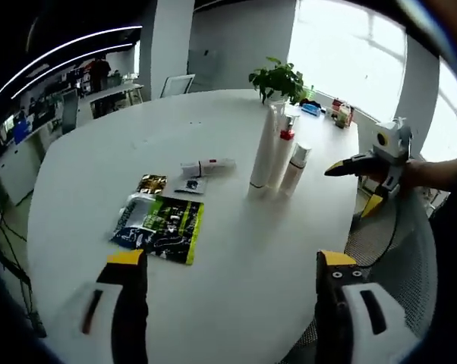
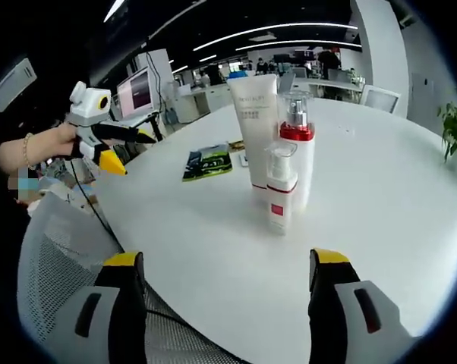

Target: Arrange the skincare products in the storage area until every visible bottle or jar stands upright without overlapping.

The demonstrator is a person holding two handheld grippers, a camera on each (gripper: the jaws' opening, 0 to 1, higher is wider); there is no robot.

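Both hand-held grippers wide apart, holding nothing: left (image 1: pixel 227 265), right (image 2: pixel 228 262). Tube (image 2: pixel 253 125) + 2 pump bottles (image 2: pixel 297 152) upright, clustered mid table (image 1: pixel 251 250). Another tube (image 1: pixel 207 166) flat nr sachets (image 1: pixel 160 224).

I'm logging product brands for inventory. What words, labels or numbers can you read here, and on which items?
None reads clearly.
Tall white tube: grey print near its top, too blurred.
Small pump bottle: red label, text too small.
Green-black sachet: print illegible.
Lying white tube: red mark, unreadable.
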